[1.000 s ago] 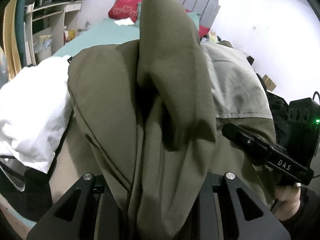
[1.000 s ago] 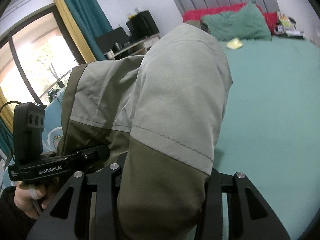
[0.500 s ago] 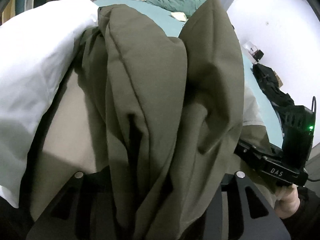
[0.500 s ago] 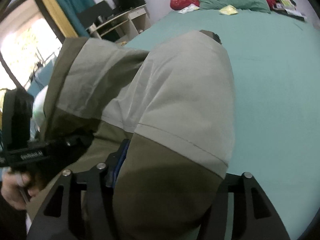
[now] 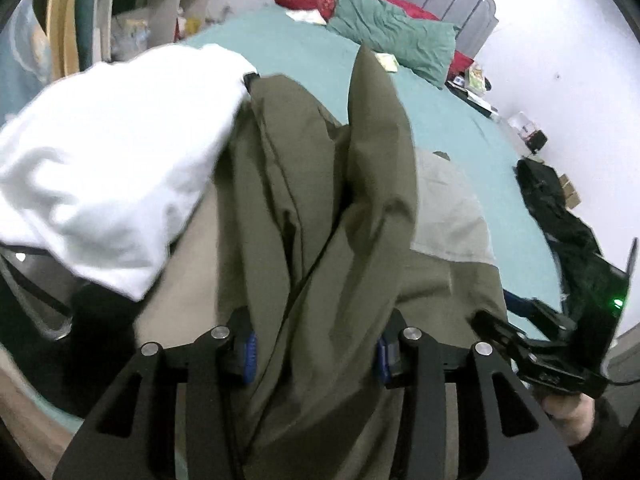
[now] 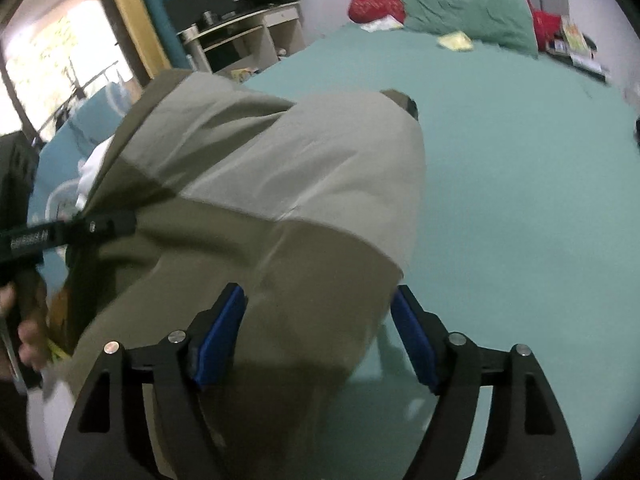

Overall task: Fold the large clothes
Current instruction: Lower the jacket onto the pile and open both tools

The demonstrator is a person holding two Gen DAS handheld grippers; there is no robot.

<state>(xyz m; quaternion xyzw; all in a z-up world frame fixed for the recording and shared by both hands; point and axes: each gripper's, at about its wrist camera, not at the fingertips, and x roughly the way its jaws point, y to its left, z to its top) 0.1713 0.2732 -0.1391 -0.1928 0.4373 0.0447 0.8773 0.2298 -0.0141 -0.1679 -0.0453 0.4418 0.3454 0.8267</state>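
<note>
Two grippers share one olive garment (image 5: 320, 216) over the teal bed (image 5: 452, 128). In the left wrist view, the left gripper (image 5: 314, 354) has its blue pads spread, with bunched olive cloth running up between them; whether they pinch it I cannot tell. A white cloth (image 5: 108, 176) lies against the garment's left side, and the right gripper (image 5: 532, 352) shows at the garment's right edge. In the right wrist view, the right gripper (image 6: 316, 340) stands wide open, the garment's (image 6: 280, 184) pale panel draped between and ahead of its pads. Pillows (image 6: 464, 8) sit at the bed's head end.
</note>
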